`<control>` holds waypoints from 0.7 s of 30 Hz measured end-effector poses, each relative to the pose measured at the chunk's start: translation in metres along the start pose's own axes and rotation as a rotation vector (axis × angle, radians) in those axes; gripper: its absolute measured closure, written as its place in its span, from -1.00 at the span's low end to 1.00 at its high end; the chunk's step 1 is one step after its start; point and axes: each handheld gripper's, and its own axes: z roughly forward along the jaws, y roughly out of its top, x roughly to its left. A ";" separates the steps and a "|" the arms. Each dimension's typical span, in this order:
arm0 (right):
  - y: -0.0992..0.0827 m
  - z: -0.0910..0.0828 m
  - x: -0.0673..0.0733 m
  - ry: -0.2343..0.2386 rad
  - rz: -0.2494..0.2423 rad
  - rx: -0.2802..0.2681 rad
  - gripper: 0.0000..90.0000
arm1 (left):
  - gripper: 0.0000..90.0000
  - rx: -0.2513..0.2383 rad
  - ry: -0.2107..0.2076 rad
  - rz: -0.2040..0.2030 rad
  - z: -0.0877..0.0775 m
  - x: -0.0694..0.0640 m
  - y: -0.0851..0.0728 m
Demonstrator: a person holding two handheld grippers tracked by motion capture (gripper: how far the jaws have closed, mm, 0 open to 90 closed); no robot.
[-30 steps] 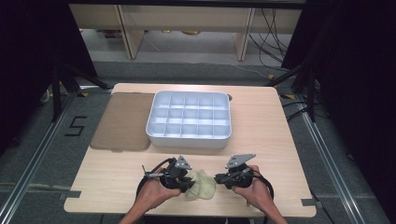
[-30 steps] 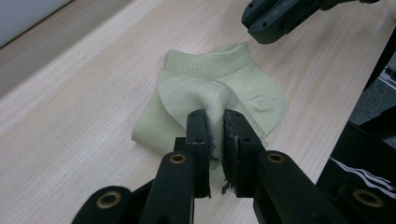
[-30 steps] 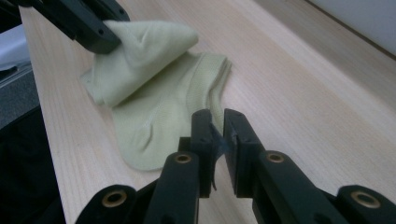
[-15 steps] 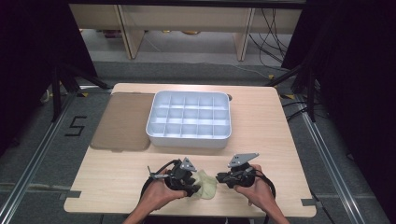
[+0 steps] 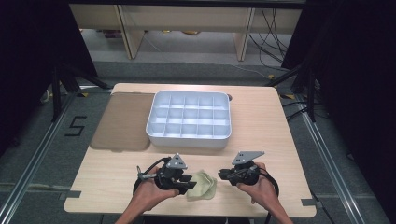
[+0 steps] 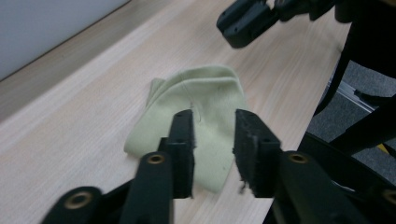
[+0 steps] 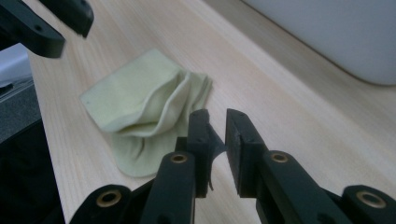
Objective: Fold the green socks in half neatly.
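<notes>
The high view takes in the whole desk (image 5: 261, 116): one brown mat (image 5: 122, 122) along its left edge and one white compartment tray (image 5: 189, 119) at mid-desk toward the far edge, its cells bare. Near the front edge lies one pale green cloth (image 5: 202, 185), loosely folded, flat on the wood. Two grippers flank it. The left gripper view shows the left gripper (image 6: 212, 135) over the cloth's near end, its jaws narrowly parted, having just been closing, pads not pressing the fabric. The right gripper view shows the right gripper (image 7: 218, 128) just beside the cloth's edge, jaws a narrow slit apart, gripping nothing.
</notes>
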 end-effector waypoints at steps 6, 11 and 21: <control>0.008 -0.003 0.010 0.026 -0.034 -0.030 0.82 | 0.80 0.066 0.000 0.021 0.016 -0.001 -0.012; 0.013 0.003 0.024 0.063 -0.069 -0.015 0.88 | 0.84 0.116 0.019 0.038 0.028 0.004 -0.017; 0.024 0.022 0.045 0.105 -0.106 -0.014 0.91 | 0.84 0.149 0.043 0.049 0.035 0.007 -0.022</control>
